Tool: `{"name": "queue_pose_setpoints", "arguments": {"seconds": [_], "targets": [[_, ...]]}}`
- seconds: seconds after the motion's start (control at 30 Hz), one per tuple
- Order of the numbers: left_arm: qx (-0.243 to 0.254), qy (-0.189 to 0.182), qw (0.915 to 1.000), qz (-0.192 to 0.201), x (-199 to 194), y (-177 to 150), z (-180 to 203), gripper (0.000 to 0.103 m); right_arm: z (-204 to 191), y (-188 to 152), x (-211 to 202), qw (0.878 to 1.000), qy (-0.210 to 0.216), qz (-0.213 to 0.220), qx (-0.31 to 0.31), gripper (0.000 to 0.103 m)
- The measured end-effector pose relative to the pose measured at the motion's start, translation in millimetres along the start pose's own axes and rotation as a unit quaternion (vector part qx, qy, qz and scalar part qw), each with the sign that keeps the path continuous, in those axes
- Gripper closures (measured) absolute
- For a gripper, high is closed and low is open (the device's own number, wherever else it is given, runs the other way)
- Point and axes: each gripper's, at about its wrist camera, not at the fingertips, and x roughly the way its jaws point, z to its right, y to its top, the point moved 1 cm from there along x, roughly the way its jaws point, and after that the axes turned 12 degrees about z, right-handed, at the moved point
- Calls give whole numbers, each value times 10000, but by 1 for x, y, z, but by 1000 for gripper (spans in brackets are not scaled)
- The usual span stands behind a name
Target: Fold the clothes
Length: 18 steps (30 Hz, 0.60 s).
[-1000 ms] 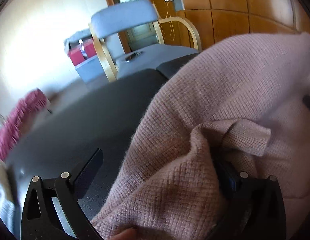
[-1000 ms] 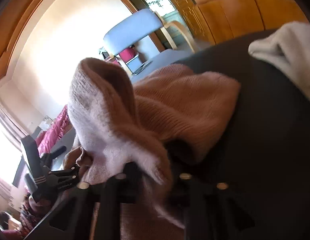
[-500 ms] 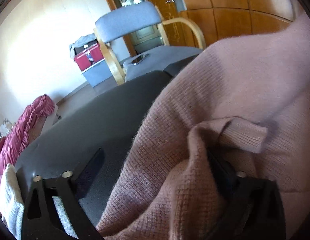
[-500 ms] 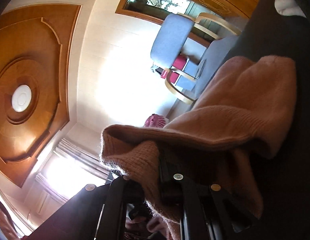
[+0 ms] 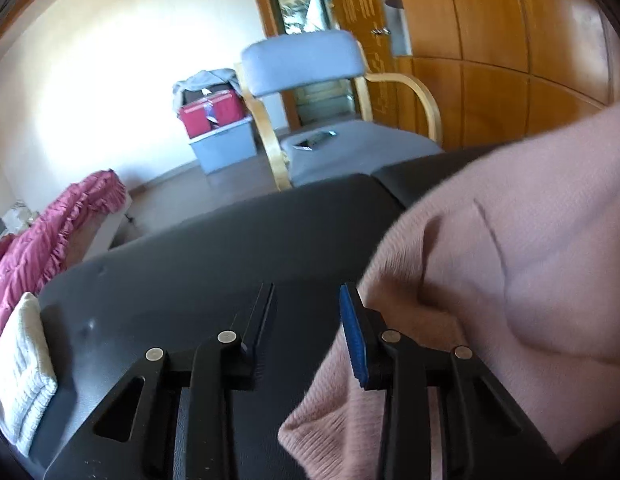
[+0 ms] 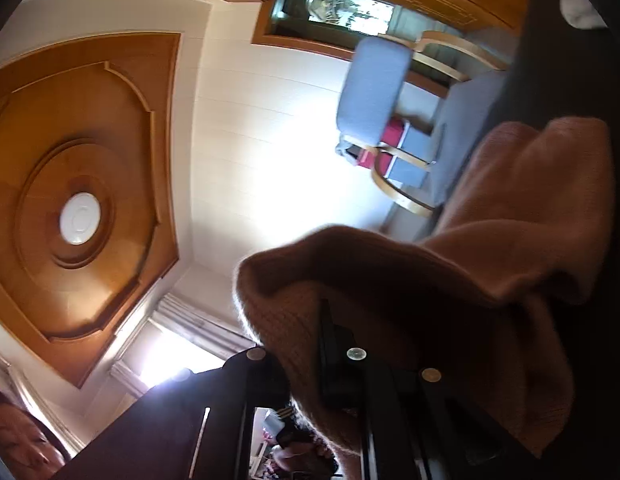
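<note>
Dark grey table (image 5: 198, 264) is seen under the pink sweater (image 5: 510, 264), which is clamped by the closed right gripper (image 6: 330, 356) and lifted, while the left gripper (image 5: 306, 320), just closing, holds nothing and should be re-aimed at the near hem

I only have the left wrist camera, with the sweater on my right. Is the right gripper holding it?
Observer: Yes. The right gripper is shut on a fold of the sweater, which drapes over its fingers.
Operator: Is the whole sweater in the air?
Observer: No. Its far end seems to lie on the dark table.
Operator: How is that camera turned?
Observer: It is rolled over, so it takes in the ceiling and its round lamp.
</note>
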Motion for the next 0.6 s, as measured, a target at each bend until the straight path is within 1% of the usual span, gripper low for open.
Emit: {"name": "queue_pose_setpoints", "arguments": {"seconds": [0.13,0.2,0.3,0.33,0.4,0.53,0.6], "targets": [[-219,-341,9988,-265,-2,-17,-9,67,-13,-1,1,9998,31,-13,-170,95],[-449,-607,9963,-403,-5,-24,-13,58,-12,-3,1,9998,7,-28,-172,95],[-753,-1087,9904,-390,-15,-30,-12,54,-6,-6,1,10000,-16,-34,-79,95],[-775,-1210,9890,-357,-19,-30,-9,52,-4,-7,1,10000,-21,-41,-57,95],[-624,-1307,9892,-230,-27,-28,0,46,-1,-8,3,10000,-31,-55,-22,95],[-657,-1579,9851,-156,-38,-25,8,39,1,-9,5,10000,-25,-85,-2,95],[-876,-1743,9806,-194,-39,-25,5,27,2,-9,4,10000,-42,-84,-2,95]]}}
